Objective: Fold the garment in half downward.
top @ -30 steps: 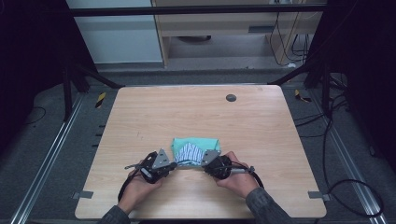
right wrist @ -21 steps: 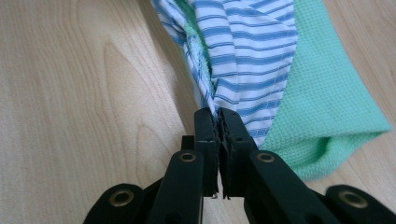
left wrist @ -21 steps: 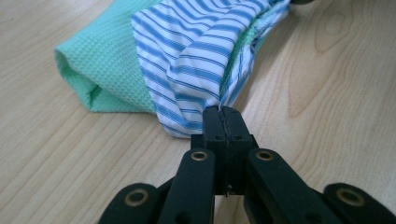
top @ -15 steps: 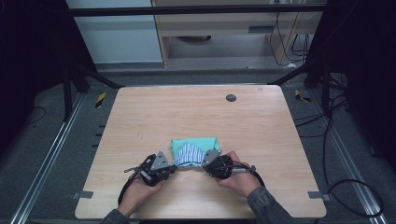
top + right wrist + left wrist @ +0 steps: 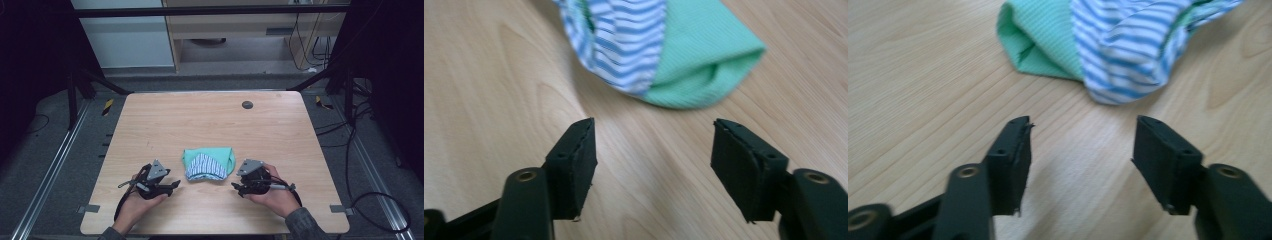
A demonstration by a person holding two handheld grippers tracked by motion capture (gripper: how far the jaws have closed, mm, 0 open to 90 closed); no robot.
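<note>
With both pairs of jaws standing apart and nothing between them, a person's two hand-held grippers flank a folded garment near the front edge of a wooden table. The left gripper and the right gripper rest just beside the bundle, one at each side, clear of the cloth; their jaws have just been opening. Between them lies the folded green-and-striped cloth, mint-green ribbed fabric wrapped around a blue-and-white striped panel, its fold ends facing each gripper. In the left gripper view the bundle lies just beyond the jaw tips; in the right gripper view it does likewise. Judged from this, the fold looks finished and released; to leave it tidy, each hand should draw straight away from the cloth, low and level, without snagging an edge. Farther back, a small dark round disc sits near the table's far edge. No brand, label or writing can be read anywhere.
</note>
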